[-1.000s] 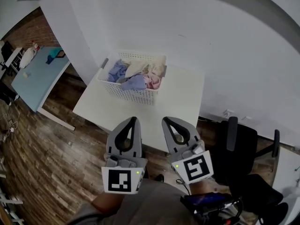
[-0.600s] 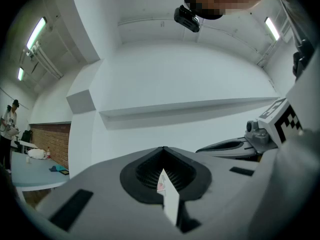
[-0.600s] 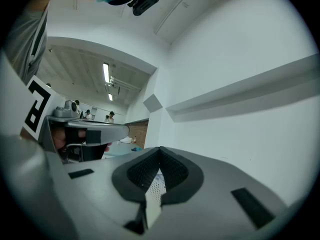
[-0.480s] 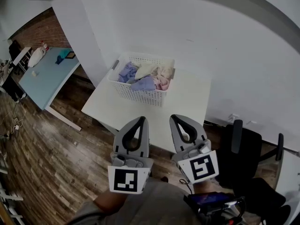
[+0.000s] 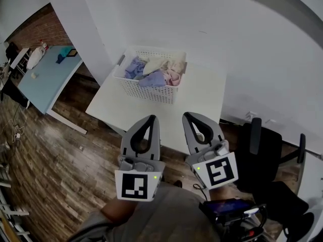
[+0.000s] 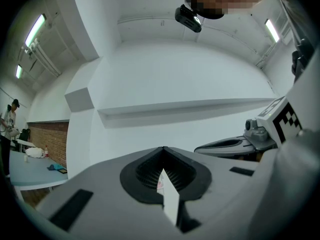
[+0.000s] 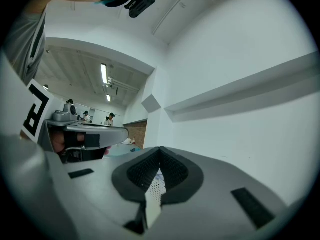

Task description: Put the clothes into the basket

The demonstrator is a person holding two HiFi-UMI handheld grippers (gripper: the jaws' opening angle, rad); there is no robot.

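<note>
A white perforated basket [image 5: 147, 89] stands at the far left of a white table [image 5: 202, 102]. It holds a heap of clothes [image 5: 154, 72]: lilac, cream and pink pieces. Both grippers hover close to my body, well short of the table's near edge. My left gripper [image 5: 151, 119] is shut with nothing in it, and so is my right gripper [image 5: 188, 116]. In the left gripper view the jaws [image 6: 163, 149] meet at the tip with only the white wall beyond. Through the slit of the right gripper [image 7: 160, 149] a bit of the basket's mesh [image 7: 157, 185] shows.
A black office chair [image 5: 262, 155] stands right of the table. A light blue table [image 5: 43, 77] with small items is at far left, over wood flooring [image 5: 50, 160]. White walls [image 5: 242, 44] rise behind the table. People stand far off in the gripper views.
The view has shifted slightly between frames; the basket and table sit a little differently in the picture. Both grippers stay shut and side by side.
</note>
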